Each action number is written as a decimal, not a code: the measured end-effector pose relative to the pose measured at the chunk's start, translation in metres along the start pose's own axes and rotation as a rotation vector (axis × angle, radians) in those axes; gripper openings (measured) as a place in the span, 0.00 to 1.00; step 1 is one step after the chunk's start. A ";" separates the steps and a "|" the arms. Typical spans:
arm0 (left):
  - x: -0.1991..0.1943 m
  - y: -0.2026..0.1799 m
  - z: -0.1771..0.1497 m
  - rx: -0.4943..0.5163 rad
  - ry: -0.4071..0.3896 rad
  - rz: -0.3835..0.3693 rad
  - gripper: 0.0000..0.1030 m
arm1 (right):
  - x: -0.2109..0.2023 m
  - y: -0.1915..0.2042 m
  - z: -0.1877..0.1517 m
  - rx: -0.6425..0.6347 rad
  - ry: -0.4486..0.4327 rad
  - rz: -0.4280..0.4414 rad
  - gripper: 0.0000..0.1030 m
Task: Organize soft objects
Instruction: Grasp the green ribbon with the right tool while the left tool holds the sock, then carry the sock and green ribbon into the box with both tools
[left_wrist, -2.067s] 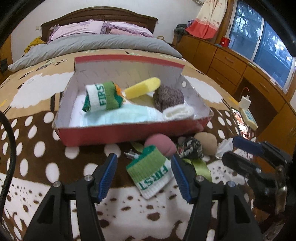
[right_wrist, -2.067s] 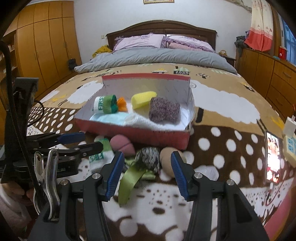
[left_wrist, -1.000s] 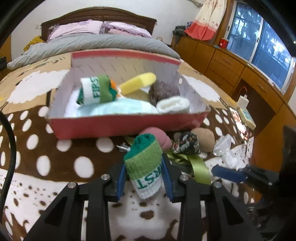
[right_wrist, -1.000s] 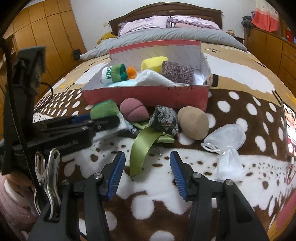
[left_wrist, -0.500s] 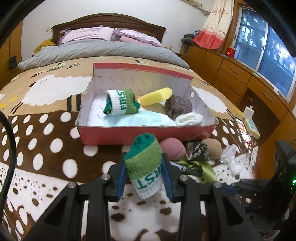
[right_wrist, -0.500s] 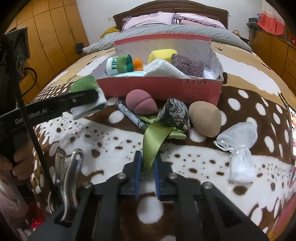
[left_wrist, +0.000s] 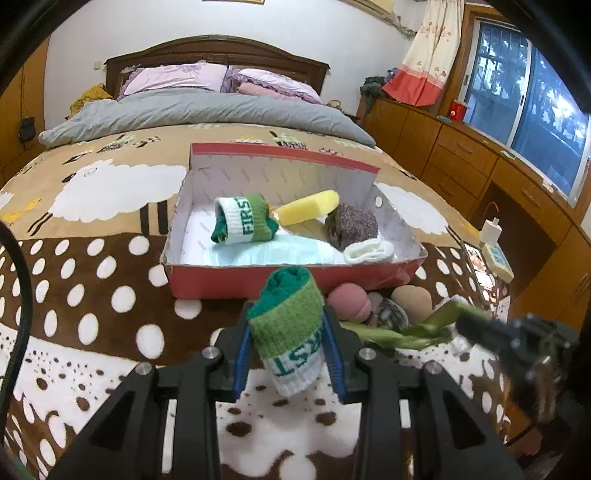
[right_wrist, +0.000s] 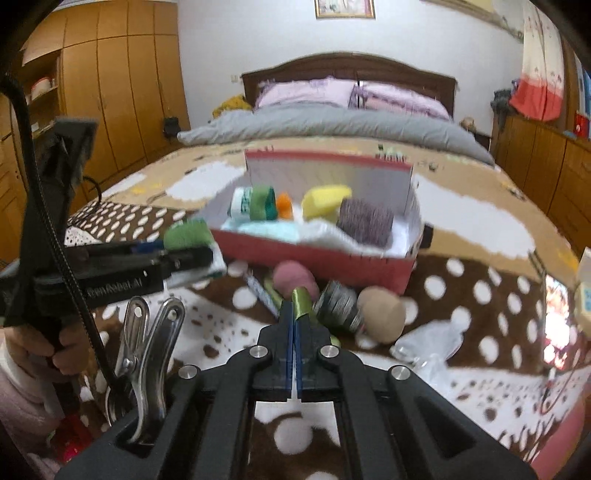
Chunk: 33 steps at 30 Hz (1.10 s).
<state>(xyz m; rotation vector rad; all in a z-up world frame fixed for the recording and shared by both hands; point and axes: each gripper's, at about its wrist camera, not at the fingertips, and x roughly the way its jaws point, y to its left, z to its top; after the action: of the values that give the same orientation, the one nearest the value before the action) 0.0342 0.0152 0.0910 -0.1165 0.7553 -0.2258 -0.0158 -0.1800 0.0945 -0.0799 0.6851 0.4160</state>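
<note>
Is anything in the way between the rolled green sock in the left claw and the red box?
Nothing visible blocks it. The rolled green sock sits clamped in the left claw, just short of the red box; only the box's low front wall lies ahead, and bare floor shows at its near left.

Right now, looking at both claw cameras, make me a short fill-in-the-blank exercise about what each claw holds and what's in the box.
1. The left claw grips a rolled green and white ____.
2. The right claw is shut on a green ____.
3. The yellow sponge lies inside the red ____.
4. The tan round pad lies ____ the box, on the spotted blanket.

Missing words: sock; ribbon; box; outside
</note>
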 end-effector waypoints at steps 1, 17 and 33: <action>-0.002 0.000 0.001 0.003 -0.007 0.002 0.34 | -0.004 0.001 0.003 -0.007 -0.012 -0.005 0.01; -0.012 0.002 0.048 0.029 -0.097 0.047 0.34 | -0.033 0.002 0.065 -0.084 -0.133 -0.012 0.01; 0.035 0.016 0.118 0.009 -0.081 0.078 0.34 | 0.006 -0.007 0.126 -0.127 -0.171 -0.096 0.01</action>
<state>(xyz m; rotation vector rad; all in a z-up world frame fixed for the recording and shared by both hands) 0.1432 0.0252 0.1501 -0.0867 0.6771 -0.1496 0.0670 -0.1586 0.1880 -0.1942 0.4842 0.3687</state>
